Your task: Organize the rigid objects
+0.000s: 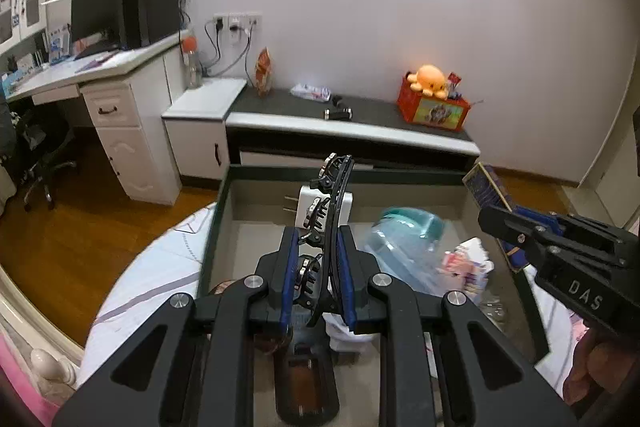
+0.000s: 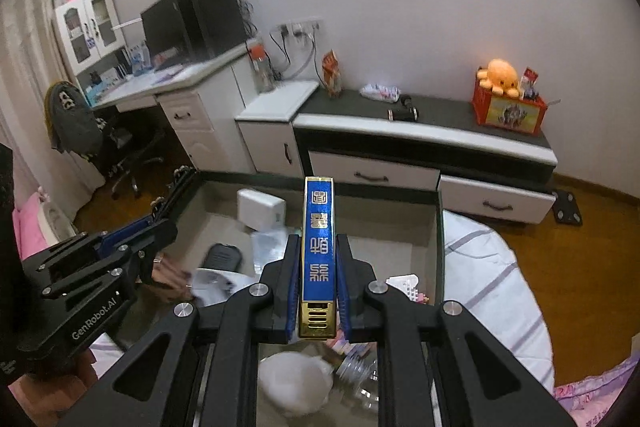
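Left wrist view: both grippers pinched long objects above an open grey bin [image 1: 224, 195].

Both grippers angled downward toward the bin. Left gripper [image 1: 318, 275] had its blue pads pressed on a curved black hair clip [image 1: 334, 219], whose long axis ran up and away from the fingers, toothed clasps on its left side. Right gripper [image 2: 318, 279] was clamped on a slim blue-and-gold box [image 2: 319, 251], narrow face up, long axis pointing forward toward the low dark-topped cabinet [image 2: 440, 115]. A white adapter [image 2: 261, 209] lay inside the bin.
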`<act>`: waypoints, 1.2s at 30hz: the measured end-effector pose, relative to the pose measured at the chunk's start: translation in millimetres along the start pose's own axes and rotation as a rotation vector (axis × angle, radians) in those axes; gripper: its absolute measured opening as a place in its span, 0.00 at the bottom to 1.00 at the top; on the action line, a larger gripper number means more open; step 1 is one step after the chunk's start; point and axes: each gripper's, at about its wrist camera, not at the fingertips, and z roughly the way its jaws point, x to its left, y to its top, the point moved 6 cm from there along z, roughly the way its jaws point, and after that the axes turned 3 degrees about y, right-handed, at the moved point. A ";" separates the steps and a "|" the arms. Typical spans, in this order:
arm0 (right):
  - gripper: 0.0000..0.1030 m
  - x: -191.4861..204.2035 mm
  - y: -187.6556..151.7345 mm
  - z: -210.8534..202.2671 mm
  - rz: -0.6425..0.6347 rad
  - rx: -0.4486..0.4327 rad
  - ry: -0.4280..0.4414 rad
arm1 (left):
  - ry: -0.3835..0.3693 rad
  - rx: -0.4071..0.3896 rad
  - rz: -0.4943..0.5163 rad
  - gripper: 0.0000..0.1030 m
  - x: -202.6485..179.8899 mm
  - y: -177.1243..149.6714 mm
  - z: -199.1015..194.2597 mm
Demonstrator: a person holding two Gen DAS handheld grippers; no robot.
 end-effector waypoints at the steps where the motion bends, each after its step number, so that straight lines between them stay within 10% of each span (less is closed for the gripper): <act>1: 0.15 -3.3 -2.9 8.8 0.005 0.018 -0.003 | -0.001 0.017 0.001 0.19 -0.1 -1.3 9.8; 6: 0.16 -15.9 -15.4 33.7 0.032 0.075 -0.012 | -0.016 0.079 -0.005 0.24 -4.2 -10.5 37.5; 8: 0.16 -21.3 -19.9 36.8 0.043 0.083 -0.014 | -0.015 0.082 0.004 0.48 -7.4 -14.0 39.8; 10: 0.21 -23.9 -21.5 37.3 0.039 0.095 -0.010 | 0.008 0.050 0.015 0.94 -8.7 -12.3 32.1; 11: 0.33 -24.0 -21.6 36.4 0.037 0.096 -0.009 | 0.017 0.027 0.015 0.98 -8.6 -10.7 26.7; 15: 0.81 -25.2 -20.4 18.5 0.049 0.043 -0.021 | 0.022 -0.024 0.006 1.00 -7.1 -5.8 2.7; 23: 1.00 -13.5 -16.8 -34.0 0.066 -0.053 -0.013 | 0.081 -0.094 -0.038 1.00 10.1 -8.5 -58.3; 36: 1.00 33.5 -51.5 -174.6 0.042 -0.242 -0.079 | 0.173 -0.248 0.005 1.00 17.6 -46.5 -197.9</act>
